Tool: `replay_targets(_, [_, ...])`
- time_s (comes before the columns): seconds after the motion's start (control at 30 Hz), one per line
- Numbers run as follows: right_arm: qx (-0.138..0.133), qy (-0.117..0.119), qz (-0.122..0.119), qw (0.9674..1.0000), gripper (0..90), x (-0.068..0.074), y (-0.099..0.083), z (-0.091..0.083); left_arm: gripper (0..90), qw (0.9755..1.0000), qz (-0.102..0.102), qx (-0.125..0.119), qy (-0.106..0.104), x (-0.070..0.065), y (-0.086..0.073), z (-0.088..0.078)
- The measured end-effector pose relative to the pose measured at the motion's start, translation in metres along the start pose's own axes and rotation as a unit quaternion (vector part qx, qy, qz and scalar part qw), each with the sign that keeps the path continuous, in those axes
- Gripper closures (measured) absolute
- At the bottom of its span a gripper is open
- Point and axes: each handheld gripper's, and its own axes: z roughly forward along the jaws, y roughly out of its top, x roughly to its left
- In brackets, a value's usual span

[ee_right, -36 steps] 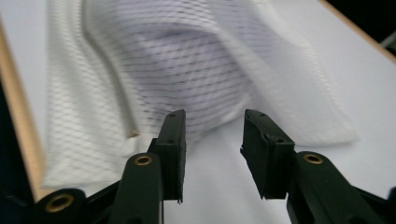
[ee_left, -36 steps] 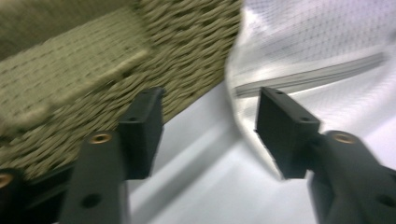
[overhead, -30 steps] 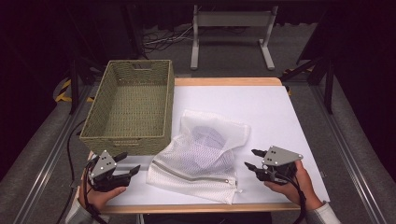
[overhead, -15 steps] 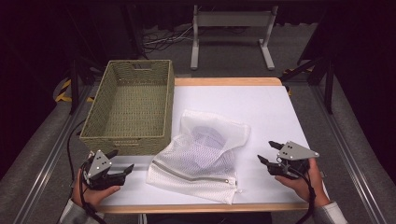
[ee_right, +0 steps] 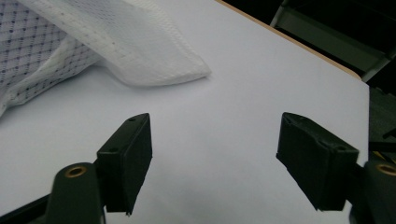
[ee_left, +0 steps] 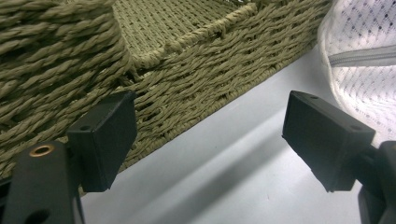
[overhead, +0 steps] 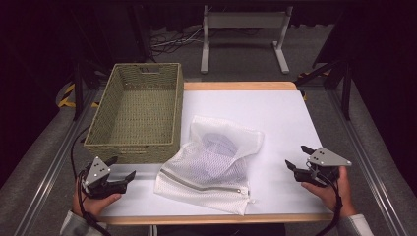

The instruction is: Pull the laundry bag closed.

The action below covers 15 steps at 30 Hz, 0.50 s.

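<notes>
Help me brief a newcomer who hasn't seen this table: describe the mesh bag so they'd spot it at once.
On the white table, look just right of the woven green basket, toward the near edge. The mesh bag lies flat there, white and see-through, with a grey zip along its near side and something pale folded inside.

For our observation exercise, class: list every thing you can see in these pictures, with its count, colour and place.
Woven basket: one, olive green, left side of the table, far from the person.
Mesh bag: one, white with a grey zipper, table centre, something dark inside.
Table: one, white top with wooden edge.
Metal stand: one, grey, on the floor beyond the table.
Left tongs: one, black, open, near the basket's front corner, holding nothing.
Right tongs: one, black, open, right of the bag, holding nothing.
Hands: two, at the near edge.
</notes>
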Motion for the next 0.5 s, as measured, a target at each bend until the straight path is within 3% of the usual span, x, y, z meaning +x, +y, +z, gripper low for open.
replay_targets(0.2, [0.004,-0.023,0.022,0.9995,20.4,-0.01,-0.015,0.0,15.7,0.9999,-0.012,0.001,0.006,0.005,-0.005,-0.001])
replay_targets(0.43, [-0.005,-0.034,0.053,0.998,17.7,-0.018,-0.03,-0.001,8.8,0.9992,-0.034,-0.004,0.018,0.009,-0.009,-0.004])
replay_targets(0.5, [-0.007,-0.037,0.056,0.9977,17.3,-0.019,-0.034,-0.001,8.5,0.999,-0.04,-0.012,0.014,0.009,-0.009,-0.005])
